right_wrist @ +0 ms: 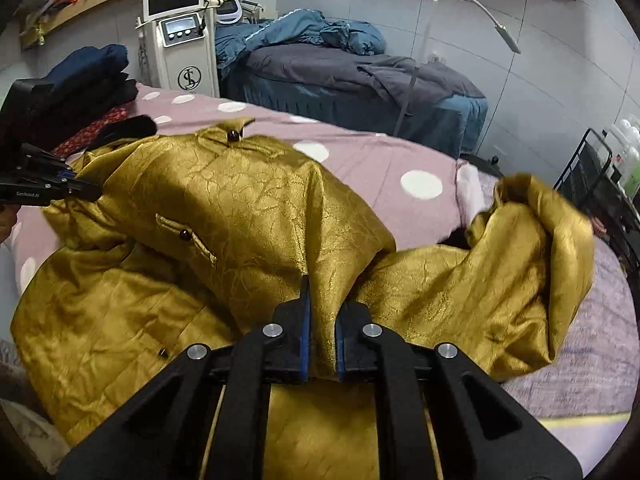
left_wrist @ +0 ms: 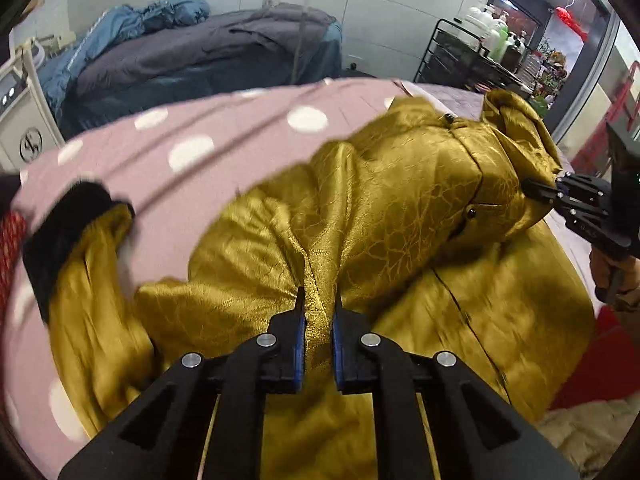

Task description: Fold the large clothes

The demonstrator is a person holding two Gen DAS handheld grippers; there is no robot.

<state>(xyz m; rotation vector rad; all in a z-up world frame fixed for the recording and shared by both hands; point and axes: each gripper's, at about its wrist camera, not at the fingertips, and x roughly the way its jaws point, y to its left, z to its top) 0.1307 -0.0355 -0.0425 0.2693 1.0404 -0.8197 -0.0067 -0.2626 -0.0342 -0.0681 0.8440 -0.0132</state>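
A large gold satin jacket [left_wrist: 400, 200] with dark buttons and black fur cuffs [left_wrist: 64, 224] lies crumpled on a pink bed cover with white dots [left_wrist: 224, 128]. My left gripper [left_wrist: 318, 300] is shut on a fold of the jacket's gold cloth. My right gripper [right_wrist: 322, 292] is shut on another fold of the jacket [right_wrist: 224, 208]. The right gripper shows in the left wrist view at the far right [left_wrist: 536, 190], gripping the jacket's edge. The left gripper shows in the right wrist view at the far left [right_wrist: 86, 191]. One sleeve [right_wrist: 532, 240] is bunched up to the right.
A stack of folded dark clothes [right_wrist: 96, 72] sits at the bed's far left. A second bed with grey and blue bedding [right_wrist: 344, 76] stands behind. A white machine with a screen [right_wrist: 180, 36], a lamp arm [right_wrist: 480, 12] and a black trolley with bottles [left_wrist: 480, 48] stand around.
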